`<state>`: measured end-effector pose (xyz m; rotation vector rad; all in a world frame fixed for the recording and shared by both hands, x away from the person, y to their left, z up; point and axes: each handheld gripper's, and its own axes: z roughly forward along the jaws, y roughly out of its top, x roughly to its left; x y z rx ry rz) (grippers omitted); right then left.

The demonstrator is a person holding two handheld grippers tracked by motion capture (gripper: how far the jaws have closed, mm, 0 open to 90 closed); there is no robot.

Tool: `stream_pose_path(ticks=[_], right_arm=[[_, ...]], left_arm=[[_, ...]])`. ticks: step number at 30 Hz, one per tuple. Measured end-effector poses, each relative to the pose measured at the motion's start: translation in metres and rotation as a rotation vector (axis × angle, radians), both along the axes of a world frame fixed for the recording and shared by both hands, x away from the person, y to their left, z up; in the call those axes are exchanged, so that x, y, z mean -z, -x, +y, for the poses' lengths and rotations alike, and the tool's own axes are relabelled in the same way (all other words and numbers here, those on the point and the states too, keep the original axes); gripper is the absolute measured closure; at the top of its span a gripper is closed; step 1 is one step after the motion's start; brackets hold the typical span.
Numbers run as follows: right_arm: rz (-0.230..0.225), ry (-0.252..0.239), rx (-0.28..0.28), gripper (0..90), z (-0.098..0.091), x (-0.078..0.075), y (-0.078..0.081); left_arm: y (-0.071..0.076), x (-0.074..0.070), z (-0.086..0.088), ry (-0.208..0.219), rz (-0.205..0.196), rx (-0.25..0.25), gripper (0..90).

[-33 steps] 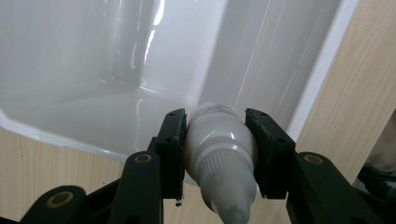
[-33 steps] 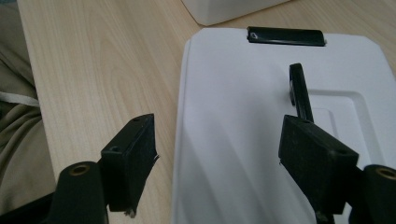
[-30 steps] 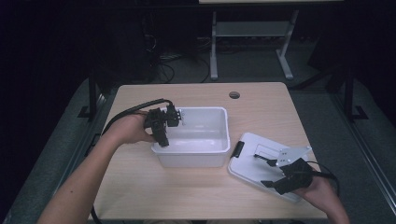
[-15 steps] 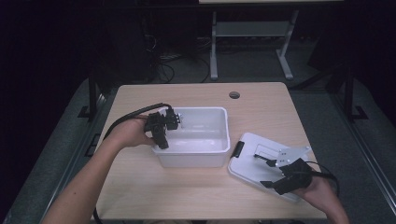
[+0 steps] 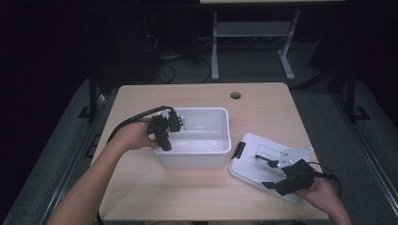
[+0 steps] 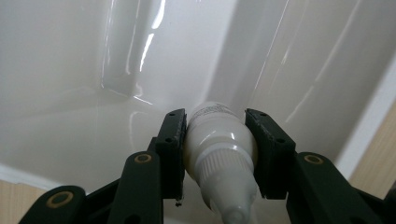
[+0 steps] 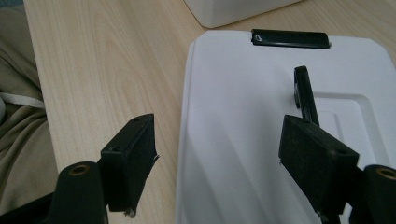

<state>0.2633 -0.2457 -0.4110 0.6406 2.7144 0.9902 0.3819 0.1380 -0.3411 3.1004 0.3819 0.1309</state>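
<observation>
Inside the white bin (image 5: 220, 152), small white bottle (image 6: 219, 144) clamped between left gripper (image 6: 215, 140), with right gripper (image 7: 219, 154) gaping wide over white lid (image 5: 253, 157) beside bin.

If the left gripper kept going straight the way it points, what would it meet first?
Probably the bin's inner wall or floor: the left gripper, shut on a white bottle, points into the bin. Depth is unclear.

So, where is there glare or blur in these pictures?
Left gripper view: bright glare streaks on the white bin wall, and the bottle tip near the lens is blurred. High view: table lit, surroundings dark. Right gripper view: soft shadow across the lid.
</observation>
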Motion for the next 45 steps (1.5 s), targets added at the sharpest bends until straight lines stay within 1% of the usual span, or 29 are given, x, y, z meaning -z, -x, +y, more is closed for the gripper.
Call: stream_pose_path(ticks=[1, 4, 5, 6, 9, 12, 13, 14, 16, 18, 21, 22, 24, 29, 38, 40, 41, 44, 45], right_arm=[[0.001, -0.001, 0.0, 26.7, 0.0, 0.0, 0.0], [0.005, -0.002, 0.001, 26.7, 0.001, 0.001, 0.0], [0.004, -0.002, 0.0, 26.7, 0.001, 0.001, 0.0], [0.004, -0.001, -0.003, 26.7, 0.001, 0.001, -0.001], [0.002, -0.001, -0.006, 26.6, 0.001, 0.002, -0.001], [0.004, -0.006, -0.006, 26.5, 0.001, 0.002, -0.001], [0.003, -0.007, -0.007, 26.5, 0.001, 0.002, -0.001], [0.004, -0.01, -0.006, 26.5, 0.002, 0.002, -0.001], [0.003, -0.009, -0.007, 26.5, 0.001, 0.002, -0.001], [0.005, -0.009, -0.006, 26.5, 0.001, 0.002, -0.001], [0.008, -0.011, -0.003, 26.5, 0.001, 0.002, -0.001], [0.005, -0.009, -0.006, 26.5, 0.001, 0.002, -0.001], [0.007, -0.007, -0.005, 26.5, 0.002, 0.002, -0.001], [0.009, -0.011, -0.002, 26.5, 0.002, 0.002, -0.001], [0.006, -0.008, -0.003, 26.5, 0.002, 0.003, -0.001], [0.006, -0.009, -0.004, 26.5, 0.002, 0.003, -0.001], [0.006, -0.009, -0.004, 26.5, 0.002, 0.003, -0.001], [0.008, -0.009, -0.002, 26.5, 0.002, 0.003, -0.001], [0.007, -0.009, -0.002, 26.5, 0.002, 0.003, -0.001]], left_arm=[[0.0, 0.001, 0.0, -0.004, -0.002, 0.001, 59.5], [0.0, 0.001, 0.002, 0.015, -0.007, -0.004, 59.6], [0.0, 0.001, 0.002, 0.016, -0.006, -0.002, 59.5], [0.001, 0.002, 0.002, 0.011, -0.014, -0.001, 59.5], [0.0, 0.004, 0.004, 0.022, -0.02, -0.008, 59.2], [0.0, 0.004, 0.005, 0.029, -0.035, -0.012, 59.1], [0.0, 0.003, 0.005, 0.032, -0.045, -0.011, 58.5], [0.0, 0.002, 0.006, 0.039, -0.036, -0.017, 59.5], [0.0, 0.001, 0.006, 0.034, -0.043, -0.01, 60.7], [-0.001, 0.0, 0.006, 0.038, -0.046, -0.014, 60.5], [-0.001, -0.002, 0.006, 0.033, -0.052, -0.016, 60.2], [-0.001, -0.003, 0.007, 0.033, -0.048, -0.018, 60.1], [-0.001, -0.005, 0.007, 0.024, -0.054, -0.015, 59.6], [0.0, -0.013, 0.008, 0.036, -0.061, -0.016, 59.5], [0.005, -0.027, 0.008, 0.036, -0.078, -0.014, 59.3], [0.006, -0.031, 0.009, 0.037, -0.073, -0.013, 59.3], [0.007, -0.032, 0.01, 0.039, -0.076, -0.02, 59.3], [0.009, -0.037, 0.012, 0.042, -0.081, -0.017, 59.4], [0.01, -0.038, 0.012, 0.042, -0.077, -0.016, 59.4]])
